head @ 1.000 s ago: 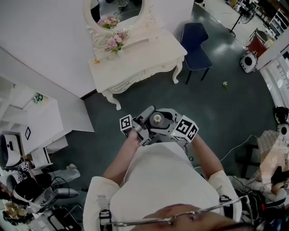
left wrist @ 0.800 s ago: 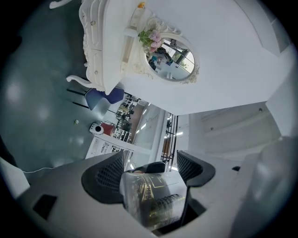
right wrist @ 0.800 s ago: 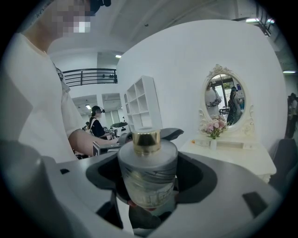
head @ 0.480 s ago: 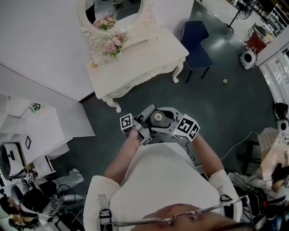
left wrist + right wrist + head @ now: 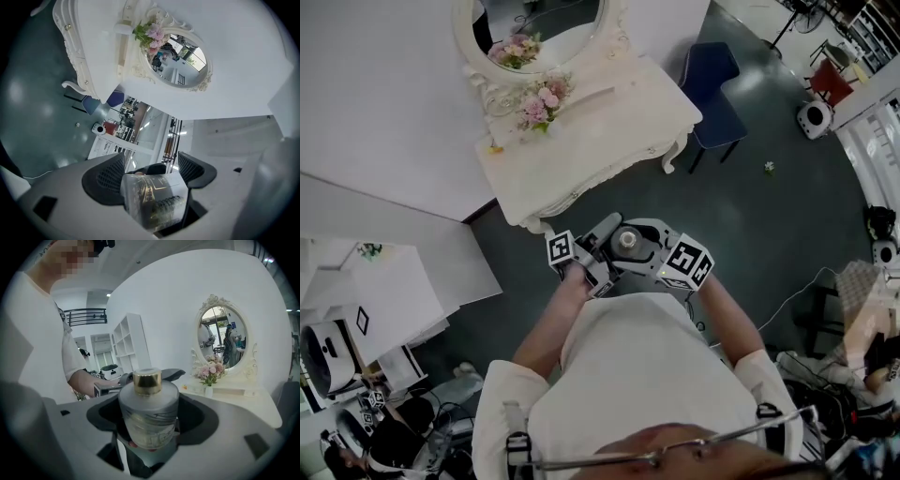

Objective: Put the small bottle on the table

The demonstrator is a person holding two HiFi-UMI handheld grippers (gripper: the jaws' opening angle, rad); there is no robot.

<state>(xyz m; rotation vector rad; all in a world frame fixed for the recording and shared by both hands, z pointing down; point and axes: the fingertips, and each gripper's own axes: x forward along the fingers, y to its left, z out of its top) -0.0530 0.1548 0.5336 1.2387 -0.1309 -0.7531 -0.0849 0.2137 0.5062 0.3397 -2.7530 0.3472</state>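
You're standing over the dark floor (image 5: 769, 216), and the white counter (image 5: 619, 108) is lying ahead, well apart from your hands. You're holding both grippers together in front of your chest. The left gripper (image 5: 151, 172) is gripping the bottle (image 5: 624, 240) in its jaws from one side, and the right gripper (image 5: 151, 420) is clamping its jaws on the same bottle from the other. The bottle is sitting upright in the air between them, gold cap up, well short of the counter.
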